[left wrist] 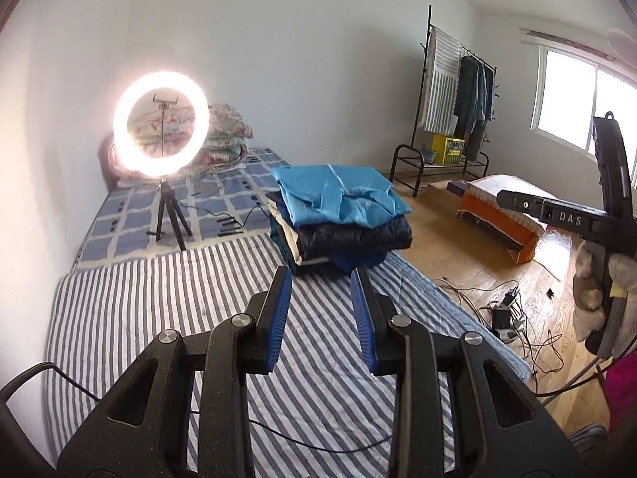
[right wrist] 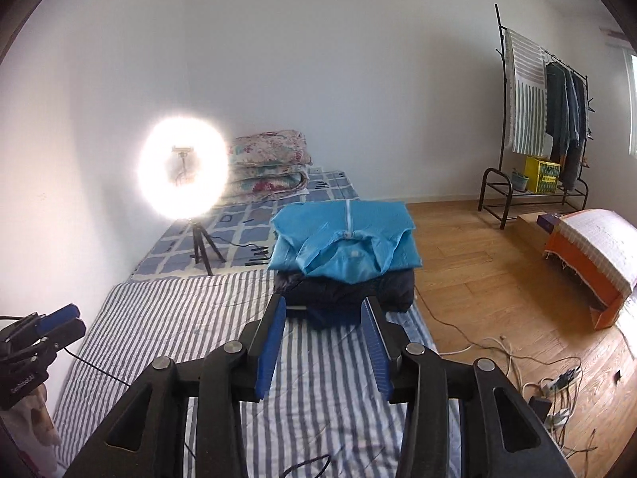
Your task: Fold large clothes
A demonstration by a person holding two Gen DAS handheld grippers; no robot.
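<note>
Left gripper (left wrist: 320,275): jaws parted, nothing between the blue pads, raised over the striped sheet (left wrist: 167,302) on the near side of the stack of folded clothes (left wrist: 342,223). Right gripper (right wrist: 324,306): also parted and empty, aimed straight at that same stack from the near side, well clear of any fabric. No garment in either grip.

Outward from the grippers: bare striped sheet, flat, nothing spread on it for folding. Beyond it, the stack, at the sheet's far end near the bed's floor-side edge. Topmost, a light blue jacket (right wrist: 344,235), folded square, collar and zip facing up, edges fairly even. Under it a dark navy padded garment (left wrist: 354,235), then more layers in blue and cream, too compressed to tell apart.

To the stack's left, a lit ring light (left wrist: 161,123) on a tripod, on the checked bedding (left wrist: 223,187). Beyond the light, a folded floral quilt (right wrist: 270,159). To the stack's right and further off, a clothes rack (right wrist: 553,119) with dark garments hanging.

Judgement: several large pieces done and piled, the blue jacket apparently the latest. Likely between items, or finished; no loose unfolded garment visible on the bed. Whether the hanging clothes belong to the job cannot be told.
</note>
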